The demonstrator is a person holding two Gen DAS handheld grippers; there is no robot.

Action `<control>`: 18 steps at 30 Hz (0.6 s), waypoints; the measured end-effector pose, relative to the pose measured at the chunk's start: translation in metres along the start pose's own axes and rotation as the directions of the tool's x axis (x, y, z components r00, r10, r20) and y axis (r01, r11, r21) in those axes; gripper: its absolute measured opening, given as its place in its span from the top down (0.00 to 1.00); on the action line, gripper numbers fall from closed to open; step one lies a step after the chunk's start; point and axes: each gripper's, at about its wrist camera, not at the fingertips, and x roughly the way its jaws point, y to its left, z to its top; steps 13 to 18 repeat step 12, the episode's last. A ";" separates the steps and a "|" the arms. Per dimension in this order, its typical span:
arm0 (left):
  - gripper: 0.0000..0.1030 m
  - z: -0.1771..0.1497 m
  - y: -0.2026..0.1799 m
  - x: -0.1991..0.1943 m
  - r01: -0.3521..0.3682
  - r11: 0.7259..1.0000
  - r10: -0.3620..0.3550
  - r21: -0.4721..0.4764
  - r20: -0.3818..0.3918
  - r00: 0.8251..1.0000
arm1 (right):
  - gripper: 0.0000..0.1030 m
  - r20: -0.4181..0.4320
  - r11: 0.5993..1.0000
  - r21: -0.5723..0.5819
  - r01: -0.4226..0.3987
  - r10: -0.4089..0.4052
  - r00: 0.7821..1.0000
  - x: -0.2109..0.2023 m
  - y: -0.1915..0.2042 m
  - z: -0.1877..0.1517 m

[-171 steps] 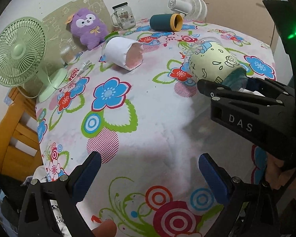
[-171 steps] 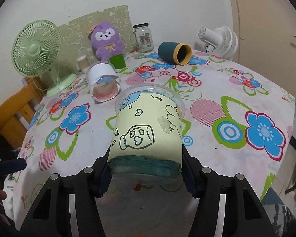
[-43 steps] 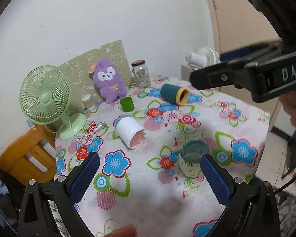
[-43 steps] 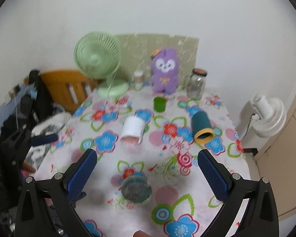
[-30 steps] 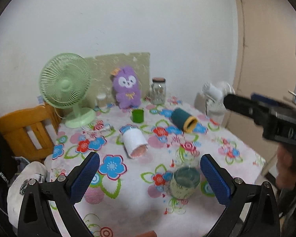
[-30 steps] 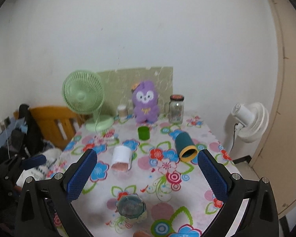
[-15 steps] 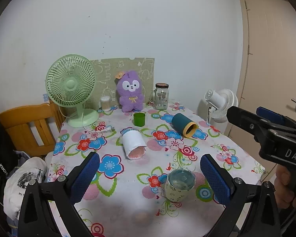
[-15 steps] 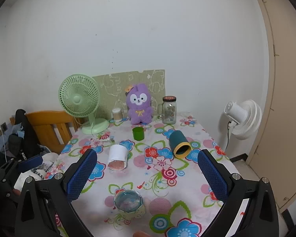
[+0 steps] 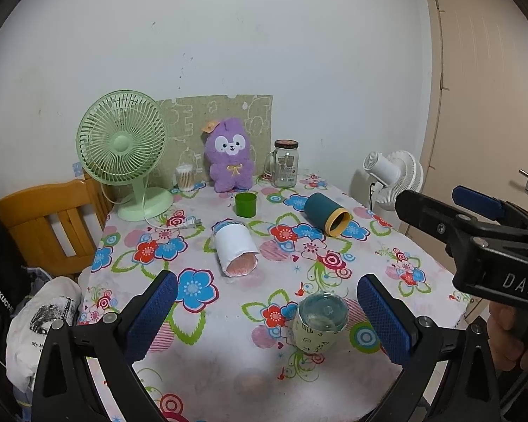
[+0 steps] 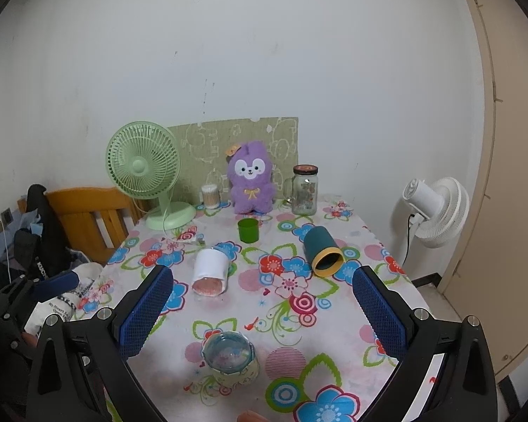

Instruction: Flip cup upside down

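The pale yellow cartoon cup (image 9: 321,324) stands upside down on the flowered tablecloth (image 9: 228,316), its clear base up. It also shows in the right wrist view (image 10: 230,358), near the table's front edge. My left gripper (image 9: 265,316) is open and empty, held back above the table's near side. My right gripper (image 10: 262,311) is open and empty, raised above the cup. In the left wrist view the right gripper (image 9: 475,225) shows at the right, apart from the cup.
A white cup (image 9: 236,248) and a teal cup with a yellow rim (image 9: 325,213) lie on their sides mid-table. A small green cup (image 9: 245,204), purple plush (image 9: 230,158), glass jar (image 9: 286,163) and green fan (image 9: 123,147) stand behind. A wooden chair (image 9: 42,225) is left, a white fan (image 9: 394,176) right.
Both grippers have drawn back and up from the table since the earlier frames. The right gripper held the yellow cup 5.7 s ago; the cup now stands inverted on the table, released.
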 end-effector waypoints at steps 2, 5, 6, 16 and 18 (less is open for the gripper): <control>0.00 0.000 0.001 -0.001 -0.003 1.000 0.003 -0.004 0.005 1.000 | 0.00 0.001 1.000 -0.001 0.001 -0.001 1.000 0.000 0.000 0.000; 0.00 0.002 0.002 -0.002 -0.012 1.000 0.012 -0.015 0.014 1.000 | 0.00 0.009 1.000 -0.004 0.003 -0.003 1.000 -0.001 0.001 0.001; 0.00 0.002 0.003 -0.002 -0.017 1.000 0.017 -0.019 0.016 1.000 | 0.00 0.011 1.000 -0.005 0.002 -0.002 1.000 -0.001 0.001 0.001; 0.00 0.003 0.008 -0.005 -0.018 0.998 0.020 -0.053 0.036 0.999 | 0.00 0.023 1.000 -0.011 0.001 0.000 1.000 -0.004 0.004 0.004; 0.00 0.003 0.008 -0.005 -0.018 0.998 0.020 -0.053 0.036 0.999 | 0.00 0.023 1.000 -0.011 0.001 0.000 1.000 -0.004 0.004 0.004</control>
